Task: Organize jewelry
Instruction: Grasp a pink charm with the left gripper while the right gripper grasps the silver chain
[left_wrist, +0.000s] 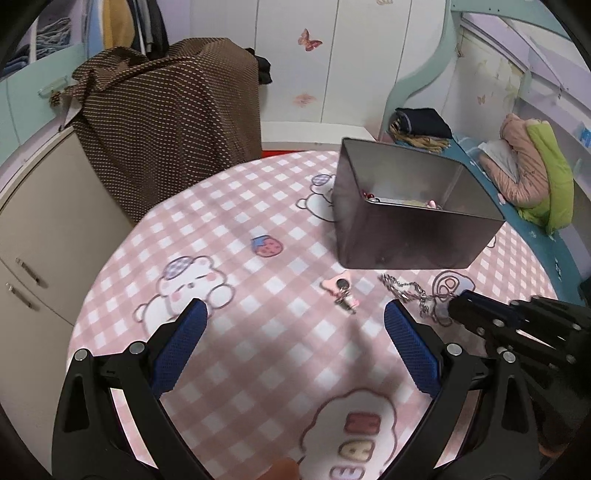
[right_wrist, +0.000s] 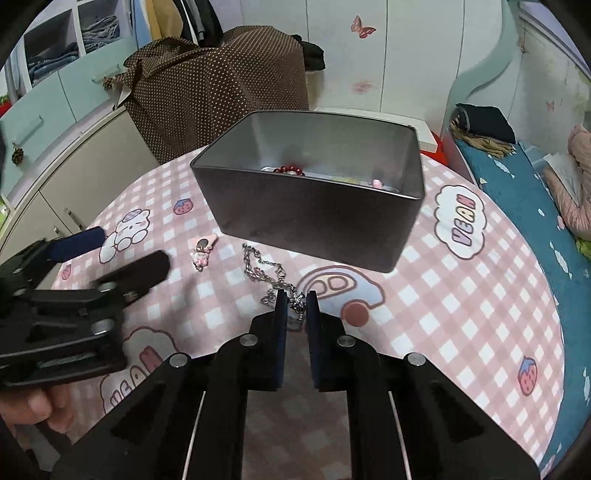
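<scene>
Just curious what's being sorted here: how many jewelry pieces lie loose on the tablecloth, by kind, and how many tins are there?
Silver chain, one end pinched in the right tongs: 1
Pink charm: 1
Metal tin: 1
Total: 3

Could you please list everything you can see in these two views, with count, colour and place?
Metal tin: one, dark grey, open, far side of table.
Red beads: one cluster, inside the tin.
Silver chain: one, on the cloth in front of the tin.
Pink charm: one, left of the chain.
Tablecloth: one, pink check with cartoon prints.
Brown dotted cloth: one, draped behind the table.
Blue bedding: right of table.
Left gripper: blue pads, open above the cloth.
Right gripper: shut on the chain.
</scene>
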